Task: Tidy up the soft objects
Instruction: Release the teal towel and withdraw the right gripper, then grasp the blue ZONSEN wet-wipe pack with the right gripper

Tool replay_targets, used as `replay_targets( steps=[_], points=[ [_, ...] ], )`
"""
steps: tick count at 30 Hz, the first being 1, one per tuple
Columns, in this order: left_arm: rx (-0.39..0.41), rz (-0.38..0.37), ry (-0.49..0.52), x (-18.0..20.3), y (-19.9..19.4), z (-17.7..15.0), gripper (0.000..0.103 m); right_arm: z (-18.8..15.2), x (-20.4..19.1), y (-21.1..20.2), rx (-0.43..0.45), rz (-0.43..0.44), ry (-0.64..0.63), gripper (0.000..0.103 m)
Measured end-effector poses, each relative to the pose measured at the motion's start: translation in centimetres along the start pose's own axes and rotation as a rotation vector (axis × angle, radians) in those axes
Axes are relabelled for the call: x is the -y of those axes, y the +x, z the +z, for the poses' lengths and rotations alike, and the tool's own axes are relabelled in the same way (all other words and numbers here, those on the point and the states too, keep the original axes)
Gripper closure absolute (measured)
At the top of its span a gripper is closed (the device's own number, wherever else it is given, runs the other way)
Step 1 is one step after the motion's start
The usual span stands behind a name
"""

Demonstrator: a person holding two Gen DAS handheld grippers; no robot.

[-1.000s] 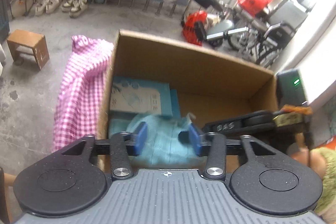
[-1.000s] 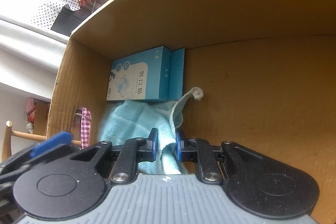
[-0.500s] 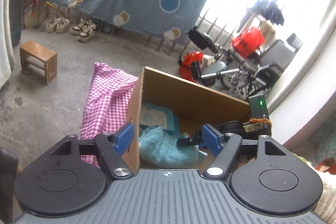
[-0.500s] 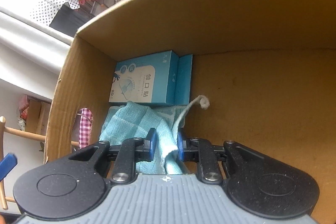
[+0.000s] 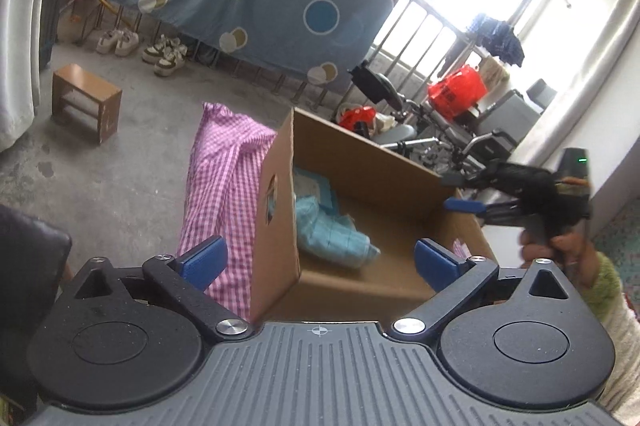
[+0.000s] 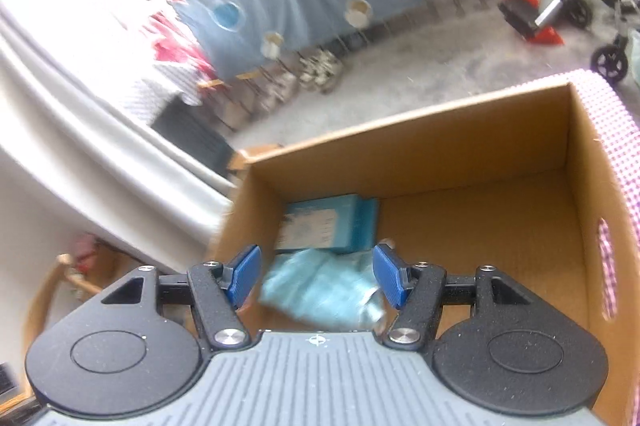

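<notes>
One soft item done: teal towel [image 6: 320,290] lies in the cardboard box [image 6: 472,154] beside the blue carton [image 6: 328,226]. Your right tongs [image 6: 316,276] just opened off it; left tongs [image 5: 318,260] just spread wide, both empty. Box wall stands between the left tongs. Pink checked cloth [image 5: 224,178], draped just outside, looks next.

Both wrist views share cardboard box [image 5: 360,162]
</notes>
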State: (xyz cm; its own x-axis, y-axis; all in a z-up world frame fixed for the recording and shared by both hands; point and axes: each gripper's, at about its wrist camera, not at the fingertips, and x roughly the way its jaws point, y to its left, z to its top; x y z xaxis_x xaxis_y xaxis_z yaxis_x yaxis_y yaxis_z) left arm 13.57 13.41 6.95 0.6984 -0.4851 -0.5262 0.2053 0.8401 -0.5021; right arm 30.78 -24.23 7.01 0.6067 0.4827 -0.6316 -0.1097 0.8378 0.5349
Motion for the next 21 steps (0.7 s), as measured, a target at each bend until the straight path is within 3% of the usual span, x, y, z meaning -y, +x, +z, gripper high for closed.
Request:
replay_targets(
  steps=[4,10,16,21],
  points=[
    [-0.055,-0.015,-0.004,-0.8,-0.4,-1.7,0.001,-3.7,-1.3,-4.9,0.027,0.086,-0.008,0.038],
    [-0.159,-0.042,0.032,-0.6,0.0,-5.4,0.001,-10.9,-1.9,-7.5,0.026,0.147,0.010,0.038],
    [-0.265,-0.075,0.101,0.3,1.7,-9.1,0.001,-17.3,-0.9,-5.2,-0.064,0.164,0.156,0.038],
    [-0.309,-0.057,0.136,0.5,3.4,-10.6,0.002,-19.6,-0.7,-2.8,-0.126,0.095,0.193,0.038]
  ],
)
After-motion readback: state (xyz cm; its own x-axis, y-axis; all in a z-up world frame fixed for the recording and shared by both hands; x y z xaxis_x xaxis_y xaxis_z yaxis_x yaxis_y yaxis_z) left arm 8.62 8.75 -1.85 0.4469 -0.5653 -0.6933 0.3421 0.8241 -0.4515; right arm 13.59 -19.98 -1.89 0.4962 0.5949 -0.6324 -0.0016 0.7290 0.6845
